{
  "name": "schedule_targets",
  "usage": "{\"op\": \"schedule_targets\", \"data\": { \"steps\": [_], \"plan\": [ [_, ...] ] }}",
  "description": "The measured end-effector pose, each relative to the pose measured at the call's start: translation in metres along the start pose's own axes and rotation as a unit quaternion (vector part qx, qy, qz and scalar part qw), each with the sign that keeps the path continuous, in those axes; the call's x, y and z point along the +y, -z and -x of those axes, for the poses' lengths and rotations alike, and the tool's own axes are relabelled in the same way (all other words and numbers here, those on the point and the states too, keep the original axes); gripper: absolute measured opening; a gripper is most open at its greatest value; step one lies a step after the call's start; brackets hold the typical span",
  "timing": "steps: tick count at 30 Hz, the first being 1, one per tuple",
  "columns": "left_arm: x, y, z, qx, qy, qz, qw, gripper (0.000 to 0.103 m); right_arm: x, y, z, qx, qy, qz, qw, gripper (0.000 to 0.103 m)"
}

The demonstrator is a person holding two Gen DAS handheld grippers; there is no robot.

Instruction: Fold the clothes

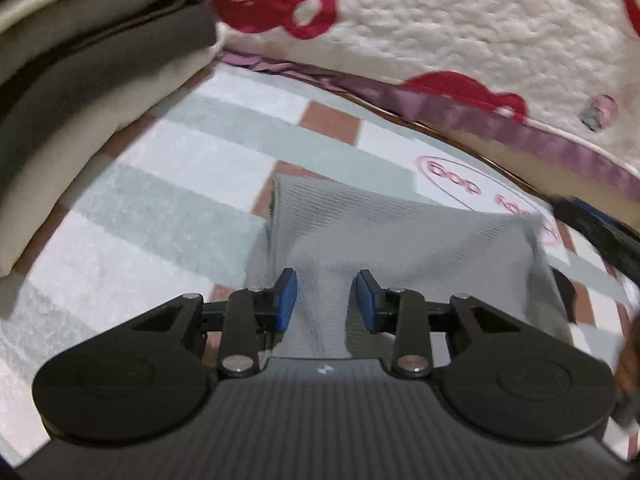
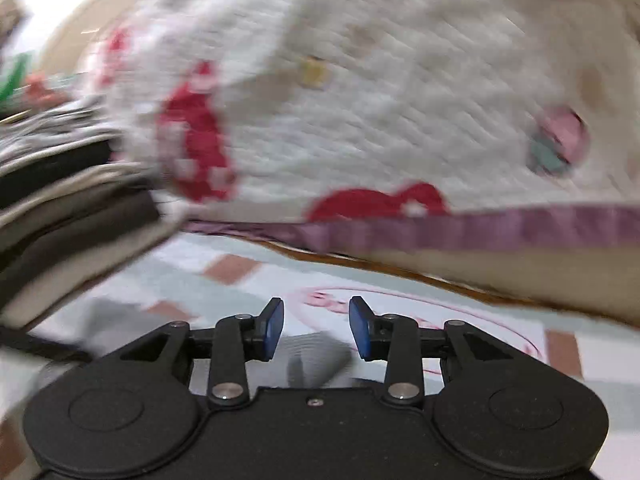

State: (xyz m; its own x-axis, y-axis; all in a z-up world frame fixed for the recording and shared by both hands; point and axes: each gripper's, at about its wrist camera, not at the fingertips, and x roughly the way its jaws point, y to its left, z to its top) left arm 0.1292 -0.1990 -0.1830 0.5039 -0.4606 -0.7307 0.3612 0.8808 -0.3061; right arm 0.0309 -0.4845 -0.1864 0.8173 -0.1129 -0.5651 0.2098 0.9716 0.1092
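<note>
Left tool [image 1: 324,300], jaws spread, nothing pinched: the grey ribbed garment [image 1: 400,240] lies straight ahead and under the tips on the checked mat [image 1: 160,200]. It looks soft and light, so take a corner or hem. A folded stack [image 1: 80,60] sits ahead-left. Right tool [image 2: 316,328] is also spread, a blurred grey fold [image 2: 316,356] beneath; the quilt [image 2: 360,100] looms ahead.

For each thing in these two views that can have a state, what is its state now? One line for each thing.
Left gripper: open, fingers either side of a raised fold, not clamped.
Right gripper: open, holding nothing.
Small grey ribbed knit garment: lying rumpled on the checked mat, partly folded.
Pile of grey and cream clothes: folded, stacked.
White quilted blanket with red figures: bunched behind the mat.
</note>
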Motion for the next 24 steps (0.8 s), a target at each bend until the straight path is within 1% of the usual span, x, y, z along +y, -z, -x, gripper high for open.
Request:
{"op": "schedule_targets", "data": {
  "steps": [3, 4, 7, 10, 13, 15, 16, 17, 18, 19, 20, 21, 22, 24],
  "plan": [
    [0.002, -0.002, -0.008, 0.001, -0.015, 0.009, 0.9998, 0.032, 0.002, 0.003, -0.004, 0.011, -0.003, 0.017, 1.000, 0.039],
    [0.001, -0.001, -0.008, 0.001, -0.017, 0.006, 0.9998, 0.032, 0.003, 0.004, -0.006, 0.015, -0.004, 0.023, 1.000, 0.038],
    [0.003, 0.003, -0.006, -0.003, -0.019, 0.009, 0.9998, 0.032, 0.005, 0.007, -0.010, 0.026, -0.007, 0.040, 0.999, 0.038],
    [0.008, 0.007, -0.006, -0.014, -0.016, 0.029, 0.9994, 0.032, 0.007, 0.010, -0.014, 0.038, -0.010, 0.058, 0.998, 0.038],
    [0.007, 0.010, -0.005, -0.025, -0.029, 0.029, 0.9989, 0.033, 0.008, 0.013, -0.018, 0.049, -0.012, 0.072, 0.996, 0.039],
    [0.003, 0.011, -0.002, -0.028, -0.042, 0.017, 0.9986, 0.035, -0.005, 0.006, -0.015, 0.062, 0.005, 0.024, 0.998, 0.047],
    [0.003, 0.012, -0.001, -0.027, -0.051, 0.013, 0.9982, 0.047, -0.011, 0.002, -0.014, 0.069, 0.013, 0.000, 0.998, 0.047],
    [0.004, 0.013, 0.000, -0.027, -0.062, 0.010, 0.9977, 0.051, -0.017, -0.001, -0.012, 0.074, 0.022, -0.025, 0.997, 0.047],
    [0.008, 0.015, 0.001, -0.027, -0.059, 0.013, 0.9978, 0.053, -0.024, -0.004, -0.002, 0.075, 0.032, -0.057, 0.995, 0.049],
    [0.014, 0.016, 0.001, -0.028, -0.049, 0.023, 0.9981, 0.053, -0.033, -0.008, 0.013, 0.074, 0.035, -0.098, 0.992, 0.052],
    [0.021, 0.017, 0.002, -0.027, -0.036, 0.042, 0.9981, 0.053, -0.042, -0.008, 0.030, 0.073, 0.025, -0.144, 0.987, 0.052],
    [0.027, 0.018, 0.002, -0.027, -0.025, 0.060, 0.9975, 0.053, -0.049, -0.003, 0.045, 0.077, 0.002, -0.191, 0.979, 0.052],
    [0.030, 0.019, 0.002, -0.027, -0.021, 0.070, 0.9970, 0.055, -0.056, 0.001, 0.059, 0.082, -0.021, -0.237, 0.968, 0.052],
    [0.033, 0.020, 0.005, -0.025, -0.018, 0.088, 0.9956, 0.057, -0.062, 0.016, 0.084, 0.109, -0.048, -0.314, 0.942, 0.052]
  ]
}}
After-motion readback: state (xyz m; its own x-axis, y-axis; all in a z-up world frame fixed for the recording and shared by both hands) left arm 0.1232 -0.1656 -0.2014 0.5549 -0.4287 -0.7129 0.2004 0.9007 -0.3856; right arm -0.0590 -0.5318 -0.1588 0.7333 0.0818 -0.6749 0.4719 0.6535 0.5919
